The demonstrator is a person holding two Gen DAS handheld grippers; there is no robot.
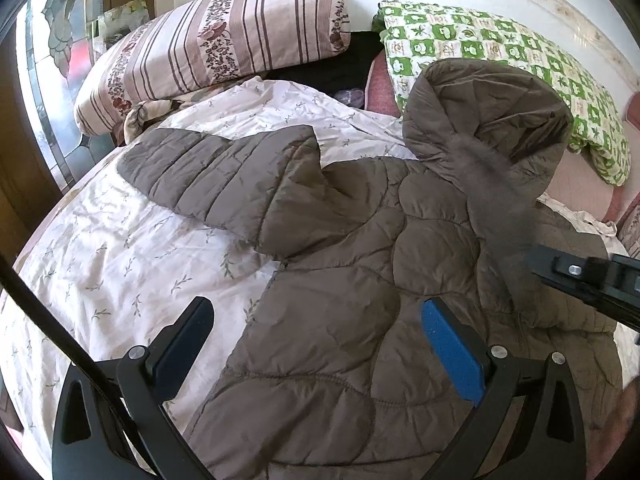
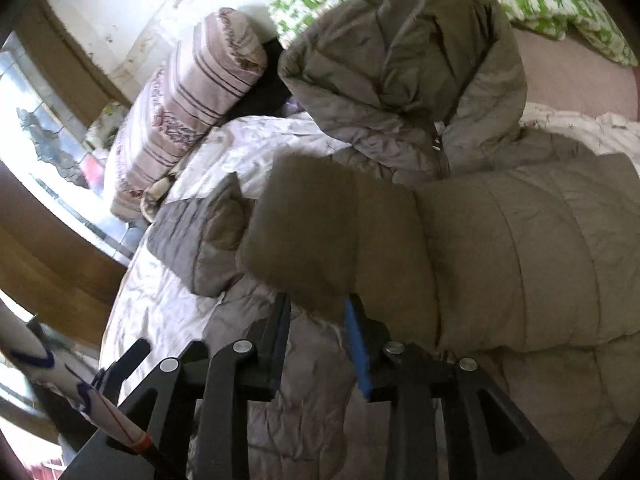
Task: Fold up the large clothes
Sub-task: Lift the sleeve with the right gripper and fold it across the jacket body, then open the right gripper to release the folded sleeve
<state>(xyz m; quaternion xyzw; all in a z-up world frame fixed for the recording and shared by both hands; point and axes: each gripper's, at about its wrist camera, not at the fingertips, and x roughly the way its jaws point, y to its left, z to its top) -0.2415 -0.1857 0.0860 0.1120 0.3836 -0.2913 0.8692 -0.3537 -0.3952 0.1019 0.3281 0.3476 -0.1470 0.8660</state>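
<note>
A: Well, where do we stand with the jacket (image 1: 360,280)?

B: The brown quilted jacket lies spread on the bed (image 1: 100,240), hood (image 1: 484,120) toward the pillows. One sleeve (image 1: 208,168) stretches flat across the floral quilt. The other sleeve (image 2: 344,232) is lifted: the right tongs (image 2: 318,308) are closed on its cuff, carrying it over the body of the jacket.

A: And the left tongs (image 1: 316,328)?

B: Spread wide, gripping nothing, hovering above the lower edge of the jacket near its side seam.

A: What could go wrong, in your view?

B: The fabric looks slick and puffy, so I'd judge the cuff could slide out of the right tongs if the pull gets sharp. The lifted sleeve looks blurred, which suggests speed. Also, nothing pins the body down; dragging the sleeve across could shift the whole jacket or bunch the hood, leaving a crooked fold. The padding may spring the sleeve back open once it's let go.

A: Any containers about?

B: None that I can see. Only bedding: a striped pillow (image 1: 208,44) and a green checked quilt (image 1: 520,68) at the head of the bed, well apart from the jacket's body, though the hood reaches close to the green one.
</note>
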